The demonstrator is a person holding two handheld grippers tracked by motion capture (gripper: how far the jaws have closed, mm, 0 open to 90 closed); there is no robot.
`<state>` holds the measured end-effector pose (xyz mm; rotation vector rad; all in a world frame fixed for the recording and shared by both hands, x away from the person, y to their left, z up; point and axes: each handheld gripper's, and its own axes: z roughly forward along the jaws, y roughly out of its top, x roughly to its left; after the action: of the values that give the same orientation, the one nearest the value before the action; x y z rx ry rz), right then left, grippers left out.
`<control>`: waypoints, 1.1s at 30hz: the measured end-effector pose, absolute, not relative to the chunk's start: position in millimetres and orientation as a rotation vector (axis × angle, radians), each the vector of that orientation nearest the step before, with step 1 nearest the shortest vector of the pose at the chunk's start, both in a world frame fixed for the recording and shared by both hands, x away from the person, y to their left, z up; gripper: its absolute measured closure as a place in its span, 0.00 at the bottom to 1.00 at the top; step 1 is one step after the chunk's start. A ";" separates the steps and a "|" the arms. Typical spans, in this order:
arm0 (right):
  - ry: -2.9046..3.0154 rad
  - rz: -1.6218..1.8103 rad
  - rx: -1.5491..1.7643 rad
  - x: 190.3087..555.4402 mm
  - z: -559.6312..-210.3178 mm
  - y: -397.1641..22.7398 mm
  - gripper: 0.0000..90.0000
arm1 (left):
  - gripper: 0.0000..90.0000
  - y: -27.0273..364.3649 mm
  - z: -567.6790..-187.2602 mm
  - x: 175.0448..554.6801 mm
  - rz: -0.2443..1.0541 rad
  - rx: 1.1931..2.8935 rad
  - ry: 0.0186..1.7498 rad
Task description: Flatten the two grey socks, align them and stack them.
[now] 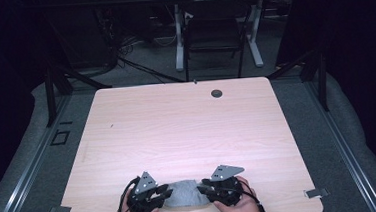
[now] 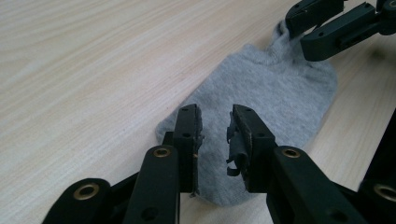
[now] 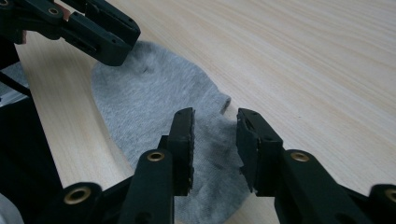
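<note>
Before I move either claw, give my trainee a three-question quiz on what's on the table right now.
1. True or false: the grey sock lies flat on the table, between the two claws.
2. Multiple choice: the left claw is (a) shut on the sock, (b) open over one end of the sock, (c) lifted far from the sock.
3. Fill in: the small dark round hole sits near the table's ____ edge.

Key:
1. True.
2. b; the right claw is likewise open over the other end.
3. Far.
</note>
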<state>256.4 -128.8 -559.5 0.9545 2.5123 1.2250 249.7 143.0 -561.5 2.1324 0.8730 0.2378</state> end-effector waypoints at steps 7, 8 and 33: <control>2.533 1.211 0.937 256.0 -565.9 -126.5 0.70 | 0.75 140.2 -568.0 248.8 0.229 2.176 0.852; 2.541 1.205 0.935 256.1 -566.8 -126.3 0.70 | 0.75 139.9 -569.0 248.1 0.221 2.178 0.861; 2.574 1.143 0.976 256.7 -575.8 -125.2 0.77 | 0.76 145.5 -575.0 253.4 0.194 2.179 0.870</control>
<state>256.7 -125.2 -575.8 0.9763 2.5736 1.1427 253.4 145.5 -575.0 2.1793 0.8698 0.1944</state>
